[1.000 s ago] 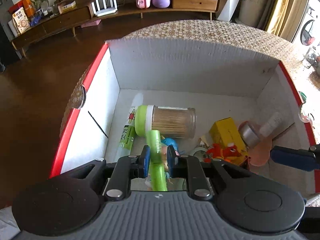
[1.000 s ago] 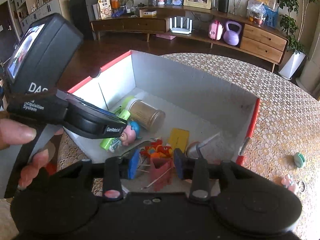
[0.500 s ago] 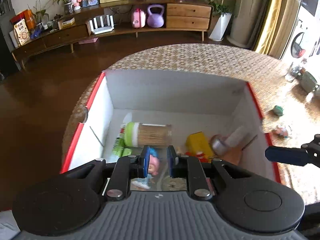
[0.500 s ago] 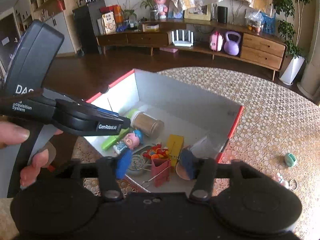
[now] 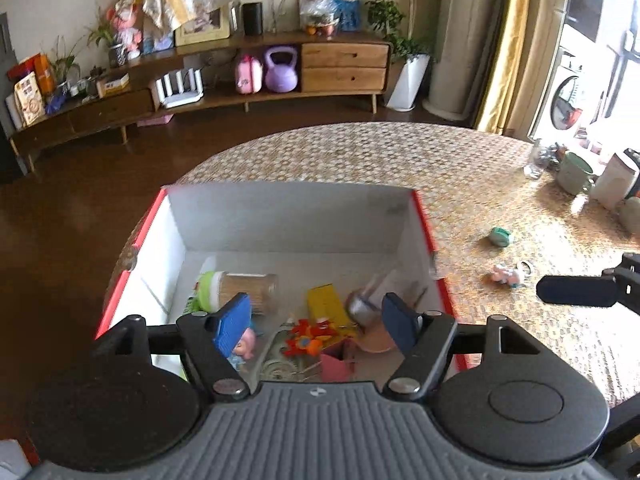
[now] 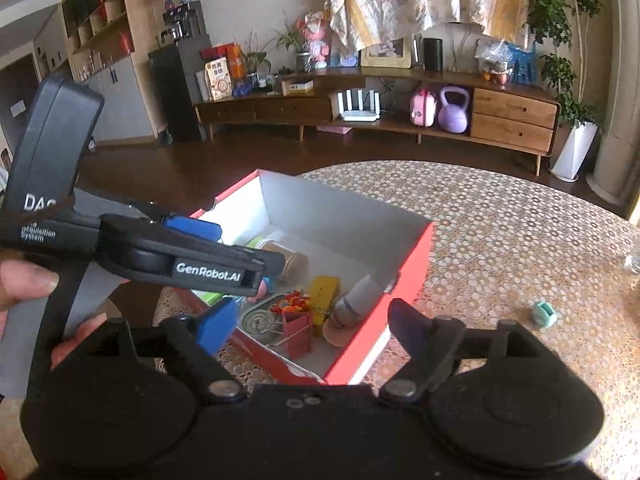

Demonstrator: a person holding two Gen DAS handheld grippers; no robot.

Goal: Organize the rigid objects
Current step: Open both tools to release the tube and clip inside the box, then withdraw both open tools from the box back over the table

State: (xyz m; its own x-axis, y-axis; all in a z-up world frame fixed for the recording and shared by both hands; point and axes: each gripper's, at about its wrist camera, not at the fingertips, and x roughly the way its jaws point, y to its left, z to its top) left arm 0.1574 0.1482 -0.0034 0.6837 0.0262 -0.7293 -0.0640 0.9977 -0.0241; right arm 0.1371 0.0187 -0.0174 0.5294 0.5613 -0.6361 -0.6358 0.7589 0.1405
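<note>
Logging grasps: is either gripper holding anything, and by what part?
Nothing is held. The left gripper and right gripper both have open, empty jaws above the box.

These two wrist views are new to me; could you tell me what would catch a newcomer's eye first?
The red-edged cardboard box at the near edge of the round table, crowded with a toothpick jar, a yellow carton and an orange toy. The left gripper hovers open above it. Right of the box, a teal object and a pink figurine lie loose on the lace tablecloth.
</note>
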